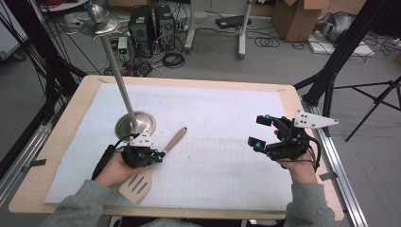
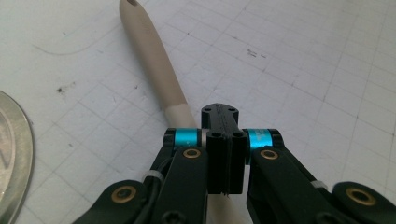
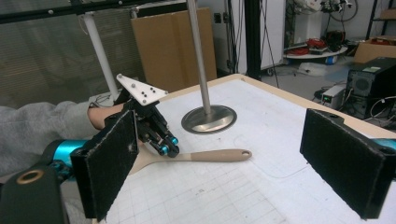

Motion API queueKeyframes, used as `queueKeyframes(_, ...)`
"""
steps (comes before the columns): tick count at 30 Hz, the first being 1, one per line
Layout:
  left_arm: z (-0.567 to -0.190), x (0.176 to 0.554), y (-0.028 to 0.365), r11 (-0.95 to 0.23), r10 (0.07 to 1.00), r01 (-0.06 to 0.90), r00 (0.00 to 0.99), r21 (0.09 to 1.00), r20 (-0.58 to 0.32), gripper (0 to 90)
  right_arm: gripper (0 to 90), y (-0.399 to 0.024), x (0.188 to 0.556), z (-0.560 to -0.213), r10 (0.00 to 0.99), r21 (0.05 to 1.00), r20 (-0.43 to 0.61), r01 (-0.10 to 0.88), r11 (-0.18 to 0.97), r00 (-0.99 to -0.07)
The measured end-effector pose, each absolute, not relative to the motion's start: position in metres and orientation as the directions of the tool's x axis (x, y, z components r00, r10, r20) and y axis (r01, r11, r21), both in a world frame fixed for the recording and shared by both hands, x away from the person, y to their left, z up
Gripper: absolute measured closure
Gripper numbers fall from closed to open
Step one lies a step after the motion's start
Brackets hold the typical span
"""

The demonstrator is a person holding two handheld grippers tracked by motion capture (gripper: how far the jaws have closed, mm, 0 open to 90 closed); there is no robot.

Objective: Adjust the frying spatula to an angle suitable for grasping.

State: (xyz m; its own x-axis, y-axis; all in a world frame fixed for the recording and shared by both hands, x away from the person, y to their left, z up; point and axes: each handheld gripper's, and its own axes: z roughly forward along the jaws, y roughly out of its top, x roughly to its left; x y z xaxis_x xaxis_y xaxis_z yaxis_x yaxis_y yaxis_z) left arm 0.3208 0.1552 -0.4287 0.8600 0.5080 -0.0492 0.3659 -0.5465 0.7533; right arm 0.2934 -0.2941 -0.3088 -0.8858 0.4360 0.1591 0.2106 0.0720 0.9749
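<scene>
Your left claw (image 1: 160,155) is clamping the spatula (image 1: 150,167) handle near the bench's front left corner; its own view is showing the jaws pinched together. Your right claw (image 1: 260,131) is hanging wide open, empty, and its view is revealing the stand's (image 3: 208,117) base.

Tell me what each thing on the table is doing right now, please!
Left gripper: jaws shut on the spatula's handle.
Right gripper: jaws wide open, holding nothing, up off the table.
Spatula: lying flat on the white mat, slotted blade toward the person.
Metal stand: upright, round base flat on the mat, pole rising from it.
White mat: spread flat over the wooden table.
</scene>
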Motion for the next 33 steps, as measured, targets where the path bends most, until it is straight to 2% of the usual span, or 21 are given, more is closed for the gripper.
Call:
queueKeyframes(19,-0.4308,0.3184,0.1520,-0.631,0.453,0.348,0.891,0.693,-0.034,89.8,10.6,-0.2934,0.2935,-0.3090,0.437,0.975,0.155,0.208,0.075,-0.886)
queueKeyframes(26,-0.4283,0.3172,0.1492,-0.687,0.428,0.300,0.903,0.662,0.034,89.9,10.6,-0.2927,0.2931,-0.3090,0.434,0.974,0.157,0.211,0.080,-0.887)
queueKeyframes(33,-0.4251,0.3195,0.1542,-0.684,0.434,0.306,0.900,0.662,0.032,89.9,10.6,-0.2928,0.2934,-0.3096,0.435,0.973,0.159,0.214,0.081,-0.886)
